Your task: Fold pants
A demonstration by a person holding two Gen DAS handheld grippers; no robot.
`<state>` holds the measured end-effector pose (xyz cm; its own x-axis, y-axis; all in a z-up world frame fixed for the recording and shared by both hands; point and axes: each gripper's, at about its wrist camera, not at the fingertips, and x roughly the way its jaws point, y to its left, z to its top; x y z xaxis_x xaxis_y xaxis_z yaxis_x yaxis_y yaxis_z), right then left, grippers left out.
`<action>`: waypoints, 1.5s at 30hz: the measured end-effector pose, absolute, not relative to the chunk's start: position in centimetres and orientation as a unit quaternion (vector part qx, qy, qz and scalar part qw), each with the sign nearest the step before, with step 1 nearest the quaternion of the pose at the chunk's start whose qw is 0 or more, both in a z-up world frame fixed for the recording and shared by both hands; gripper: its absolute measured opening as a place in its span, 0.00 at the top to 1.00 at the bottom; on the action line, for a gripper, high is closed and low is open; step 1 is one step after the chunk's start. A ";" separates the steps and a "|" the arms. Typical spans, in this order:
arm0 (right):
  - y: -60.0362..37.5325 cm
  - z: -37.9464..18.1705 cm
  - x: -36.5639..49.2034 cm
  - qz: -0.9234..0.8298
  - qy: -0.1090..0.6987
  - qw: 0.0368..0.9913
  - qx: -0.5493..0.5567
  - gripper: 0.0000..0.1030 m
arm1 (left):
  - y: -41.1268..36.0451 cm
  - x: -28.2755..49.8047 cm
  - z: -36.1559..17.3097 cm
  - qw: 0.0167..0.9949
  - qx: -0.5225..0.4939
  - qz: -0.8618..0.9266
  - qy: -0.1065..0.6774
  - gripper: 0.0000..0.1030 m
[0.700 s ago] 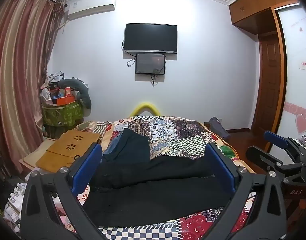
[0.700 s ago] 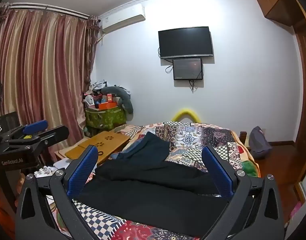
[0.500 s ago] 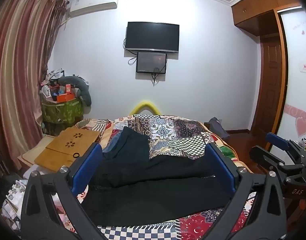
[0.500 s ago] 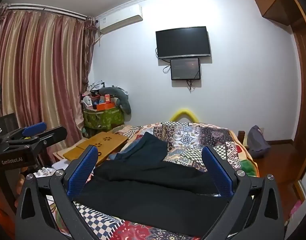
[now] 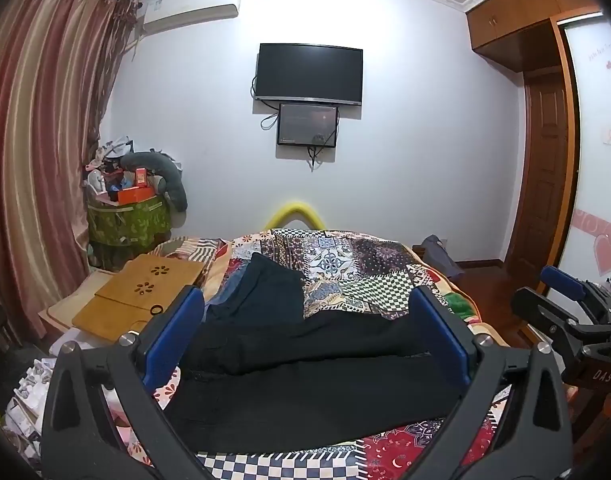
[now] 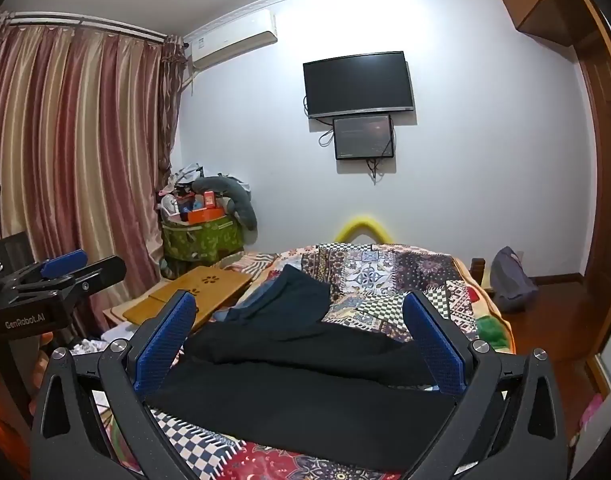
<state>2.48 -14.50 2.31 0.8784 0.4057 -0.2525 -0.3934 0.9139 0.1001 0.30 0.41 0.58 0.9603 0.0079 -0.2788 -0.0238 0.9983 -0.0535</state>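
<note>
Currently, both black two-finger grippers with blue pads, the left gripper and the right gripper, are held wide open and empty above the black fabric pants, which are spread across the patchwork quilt, at six o'clock in each view.

right gripper: jaws wide apart, nothing between them, above bed | black pants: spread across patchwork quilt | left gripper: at left edge, apart from pants | wooden lap desk: beside bed
</note>
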 end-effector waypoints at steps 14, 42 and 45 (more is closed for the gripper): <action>-14.9 2.7 2.7 0.204 0.135 0.969 0.028 0.00 | 0.7 0.5 0.4 0.989 -0.032 0.005 0.142 0.00; -15.1 2.7 2.7 0.199 0.133 0.970 0.029 0.00 | 0.5 0.7 0.1 0.989 -0.034 0.004 0.143 0.00; -15.1 2.8 2.7 0.199 0.134 0.970 0.029 0.00 | 0.5 0.7 0.0 0.989 -0.035 0.004 0.143 0.00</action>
